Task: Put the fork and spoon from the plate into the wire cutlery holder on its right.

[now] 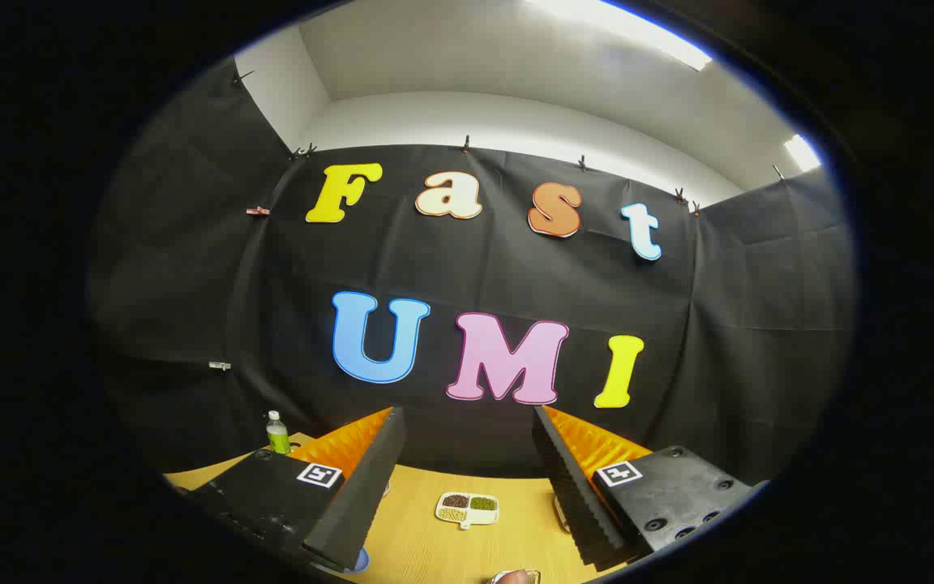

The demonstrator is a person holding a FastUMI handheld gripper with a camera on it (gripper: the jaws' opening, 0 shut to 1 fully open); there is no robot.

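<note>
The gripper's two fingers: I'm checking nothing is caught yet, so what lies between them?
In the gripper view, the gripper is open and holds nothing. Between its fingers show bare wooden table and, beyond, a small divided dish.

No readable text; square marker tags (319,474) on fingers (362,487).

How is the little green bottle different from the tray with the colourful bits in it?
The bottle stands upright and tall; the tray lies flat and low. The bottle is beyond the left finger, by the wall; the tray lies ahead between the open gripper's fingers. The bottle is one green colour; the tray holds several. Both sit on the wooden table.
</note>
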